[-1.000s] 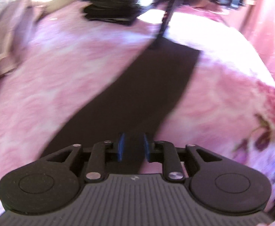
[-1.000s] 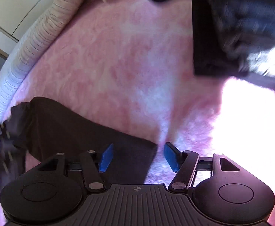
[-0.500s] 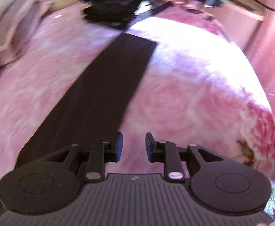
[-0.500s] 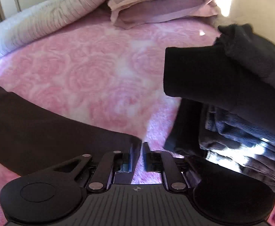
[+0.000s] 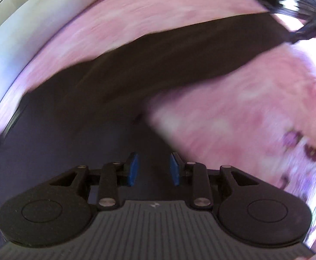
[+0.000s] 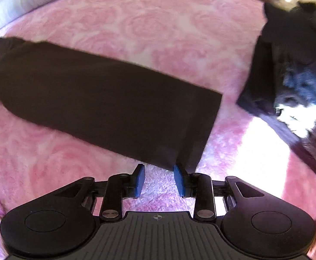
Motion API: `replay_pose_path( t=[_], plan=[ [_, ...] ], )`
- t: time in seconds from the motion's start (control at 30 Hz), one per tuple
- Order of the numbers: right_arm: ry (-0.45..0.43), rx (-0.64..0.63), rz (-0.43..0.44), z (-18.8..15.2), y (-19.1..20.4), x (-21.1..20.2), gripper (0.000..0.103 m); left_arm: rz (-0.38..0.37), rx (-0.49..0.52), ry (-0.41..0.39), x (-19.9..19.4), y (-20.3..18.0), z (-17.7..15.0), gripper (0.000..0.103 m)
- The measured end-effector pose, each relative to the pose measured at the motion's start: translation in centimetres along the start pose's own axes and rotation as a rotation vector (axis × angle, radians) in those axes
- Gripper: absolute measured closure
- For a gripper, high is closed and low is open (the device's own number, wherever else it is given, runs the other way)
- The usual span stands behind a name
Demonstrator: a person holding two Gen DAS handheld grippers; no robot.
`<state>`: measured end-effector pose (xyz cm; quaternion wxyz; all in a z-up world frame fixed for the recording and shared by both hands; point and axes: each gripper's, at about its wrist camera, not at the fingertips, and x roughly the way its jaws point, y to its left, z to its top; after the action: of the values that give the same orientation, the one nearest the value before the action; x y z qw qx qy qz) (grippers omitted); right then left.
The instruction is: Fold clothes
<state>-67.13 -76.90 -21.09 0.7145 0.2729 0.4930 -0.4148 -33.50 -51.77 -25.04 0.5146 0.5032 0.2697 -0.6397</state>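
The left wrist view is smeared by motion: the dark garment (image 5: 158,65) loses its edges against the pink bedspread (image 5: 244,119). In the right wrist view the clothes pile (image 6: 287,75) runs off the right edge.

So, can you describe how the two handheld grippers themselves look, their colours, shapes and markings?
Both look the same. The left gripper and the right gripper each have a dark grey ribbed body with a small mark at its front middle, two round black discs at the sides, black linkage arms with silver pins, and two black fingers lined with blue pads. No cables or sleeves are visible.
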Motion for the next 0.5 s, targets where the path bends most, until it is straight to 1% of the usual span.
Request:
replay_pose_path(
  t=[0.1, 0.13, 0.2, 0.3, 0.4, 0.5],
  plan=[
    [-0.032, -0.040, 0.032, 0.9, 2.1, -1.9, 0.069, 0.088, -0.103, 0.043, -2.4, 3.4, -4.7, 0.071],
    [-0.036, -0.060, 0.053, 1.4, 3.6, -2.3, 0.068, 0.118, -0.137, 0.058, -3.3, 4.5, -6.2, 0.070],
    [-0.042, -0.097, 0.099, 2.5, 6.8, -2.8, 0.066, 0.176, -0.173, 0.083, -4.9, 6.7, -9.7, 0.070],
    [-0.082, -0.173, 0.158, 3.7, 12.8, -3.8, 0.065, 0.245, -0.199, 0.108, -7.0, 10.3, -15.3, 0.068],
    [-0.107, -0.264, 0.207, 4.2, 20.4, -4.8, 0.064, 0.295, -0.219, 0.118, -8.8, 14.1, -21.5, 0.065],
    [-0.125, -0.355, 0.236, 3.8, 28.6, -5.9, 0.064, 0.324, -0.236, 0.107, -9.9, 19.3, -27.2, 0.064]
  ],
)
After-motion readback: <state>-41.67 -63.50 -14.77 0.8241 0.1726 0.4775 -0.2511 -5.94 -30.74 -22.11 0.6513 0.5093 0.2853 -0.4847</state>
